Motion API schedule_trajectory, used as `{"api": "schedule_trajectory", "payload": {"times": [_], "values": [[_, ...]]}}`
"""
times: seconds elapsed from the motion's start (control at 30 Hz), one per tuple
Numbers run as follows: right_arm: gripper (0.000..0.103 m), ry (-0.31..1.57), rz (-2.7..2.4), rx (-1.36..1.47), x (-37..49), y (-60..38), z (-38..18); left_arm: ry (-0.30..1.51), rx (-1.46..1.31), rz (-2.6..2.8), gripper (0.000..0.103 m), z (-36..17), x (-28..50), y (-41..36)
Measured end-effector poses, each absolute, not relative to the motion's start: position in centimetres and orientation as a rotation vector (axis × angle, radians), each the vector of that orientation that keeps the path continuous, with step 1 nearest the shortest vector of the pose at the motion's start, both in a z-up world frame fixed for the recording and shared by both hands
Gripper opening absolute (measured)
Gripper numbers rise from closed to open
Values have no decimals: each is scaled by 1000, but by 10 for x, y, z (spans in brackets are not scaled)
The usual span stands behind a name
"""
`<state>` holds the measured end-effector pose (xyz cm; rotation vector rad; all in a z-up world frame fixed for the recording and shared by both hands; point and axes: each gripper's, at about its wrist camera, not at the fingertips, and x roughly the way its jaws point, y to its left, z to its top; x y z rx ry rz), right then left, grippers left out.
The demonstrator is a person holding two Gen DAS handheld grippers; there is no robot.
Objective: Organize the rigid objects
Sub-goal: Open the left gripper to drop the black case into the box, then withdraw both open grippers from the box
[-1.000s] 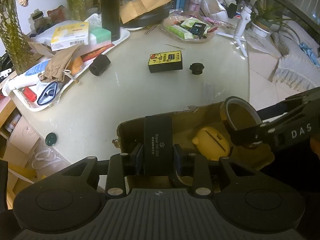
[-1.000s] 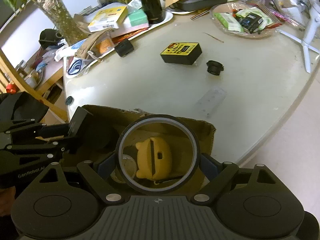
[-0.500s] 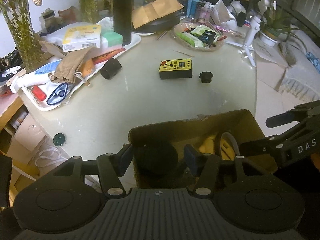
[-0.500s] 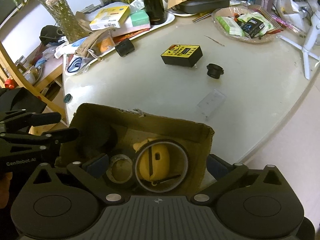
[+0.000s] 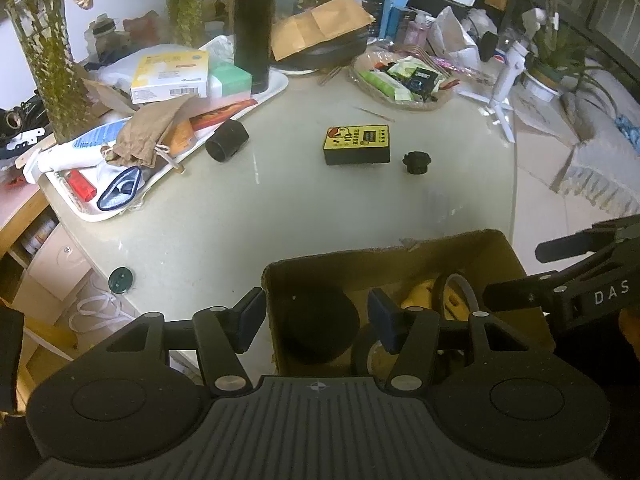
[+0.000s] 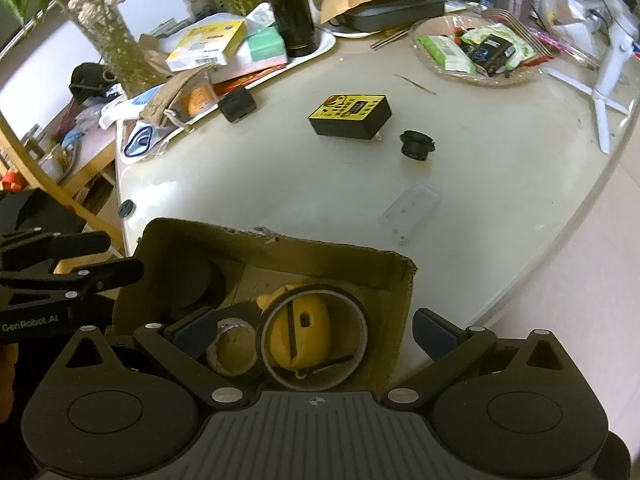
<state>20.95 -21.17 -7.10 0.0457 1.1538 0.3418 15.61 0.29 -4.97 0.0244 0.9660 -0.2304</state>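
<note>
Cardboard box [image 6: 400, 304] at the table's near edge already holds your dark cylinder [image 5: 320, 320], the yellow toy [image 6: 300, 332] and two tape rings [image 6: 316, 336]. Left out on the table [image 5: 240, 220]: the yellow-faced box [image 5: 356, 145] at 12 o'clock, the small black cylinder [image 5: 227, 142] at 11, and the black knob [image 5: 417, 162] at 1 (roughly half remains, I'd judge). Your left gripper [image 5: 316, 320] hangs half-spread and empty over the box; your right gripper [image 6: 316, 336] gapes fully wide, gripping nothing. Both tilt steeply downward.
</note>
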Motion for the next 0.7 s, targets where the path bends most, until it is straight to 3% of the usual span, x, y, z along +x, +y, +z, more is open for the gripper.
{"api": "schedule_trajectory", "payload": {"times": [0.7], "values": [[103, 1051, 263, 110, 234, -227, -54, 916, -18, -244, 55, -37, 179, -3]]}}
